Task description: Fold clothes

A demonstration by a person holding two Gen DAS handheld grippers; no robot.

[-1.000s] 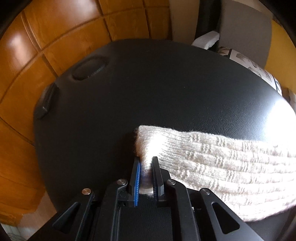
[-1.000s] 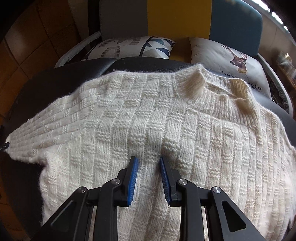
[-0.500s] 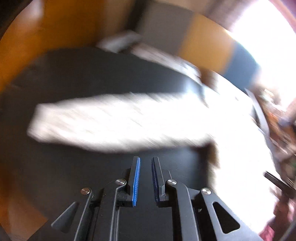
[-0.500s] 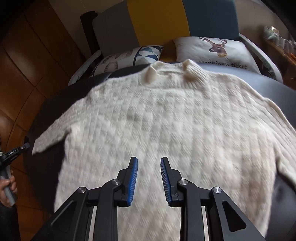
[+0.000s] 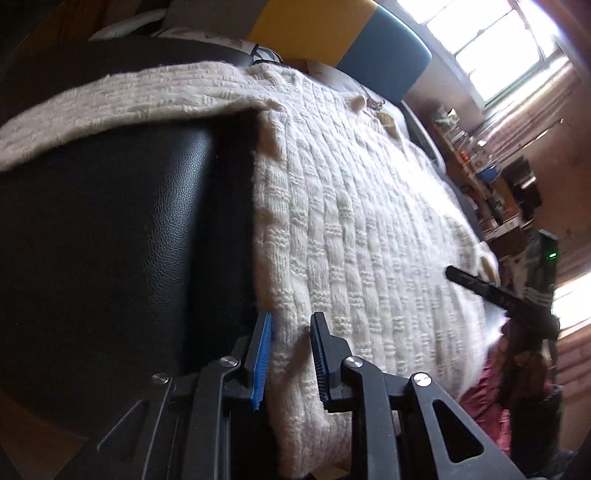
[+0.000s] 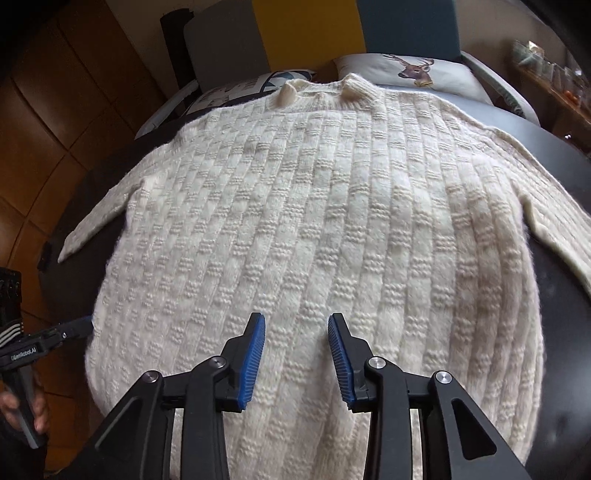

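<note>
A cream knitted sweater (image 6: 314,221) lies face up and spread flat on a round black leather table (image 6: 565,302), its collar (image 6: 325,90) at the far side. Its left sleeve (image 6: 96,225) and right sleeve (image 6: 554,221) stretch outward. My right gripper (image 6: 296,354) hovers open above the lower middle of the body, holding nothing. My left gripper (image 5: 291,354) is open at the sweater's (image 5: 351,221) left side edge near the hem, and the knit edge lies between its fingers. In the right wrist view the left gripper (image 6: 74,326) shows at the left, touching that edge.
Behind the table stands a sofa with grey, yellow and blue back panels (image 6: 306,33) and a deer-print cushion (image 6: 413,70). Wooden panelling (image 6: 55,110) fills the left. Cluttered shelves (image 5: 491,192) and a bright window (image 5: 491,48) are on the right. A hand (image 6: 22,406) holds the left gripper's handle.
My left gripper let go of the left sleeve cuff and swung round to the sweater's left side edge, its jaws wider. My right gripper drew back toward the hem and opened wider.
</note>
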